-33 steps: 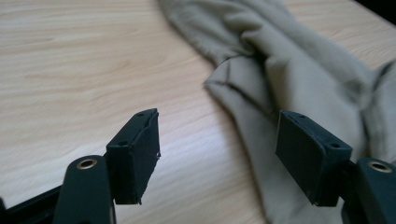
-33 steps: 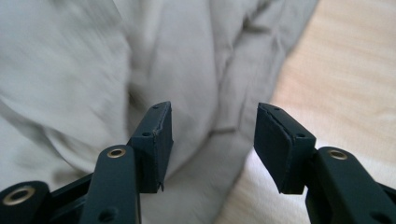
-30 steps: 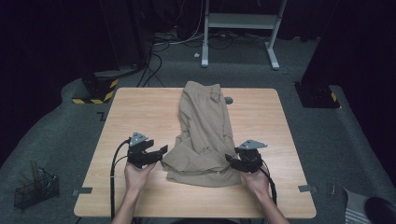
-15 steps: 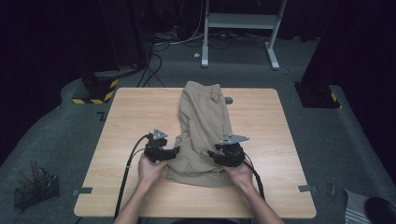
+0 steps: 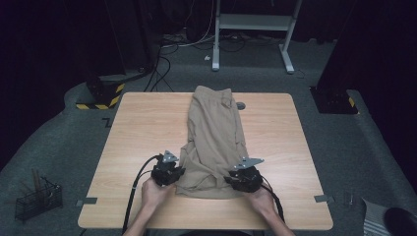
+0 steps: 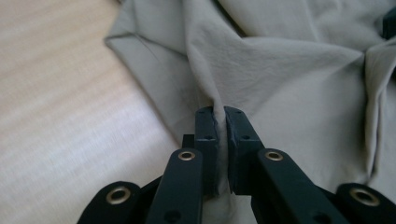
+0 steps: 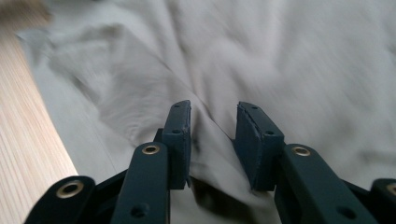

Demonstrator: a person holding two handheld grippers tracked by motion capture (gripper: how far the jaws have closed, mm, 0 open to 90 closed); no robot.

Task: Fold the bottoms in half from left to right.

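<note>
At the near hem of the tan shorts [image 5: 215, 142], the left gripper [image 6: 222, 122] pinches a fold, while the right gripper [image 7: 213, 128], just closing, straddles cloth unclamped.

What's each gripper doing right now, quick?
Left gripper: shut on a fold of the shorts, its jaws having just closed.
Right gripper: open, jaws closing around a ridge of the shorts, not yet pinching.

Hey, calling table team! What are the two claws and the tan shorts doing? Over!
Left gripper shut on shorts fold. Right gripper closing, cloth between jaws, not yet pinched. Nothing in the way.
</note>
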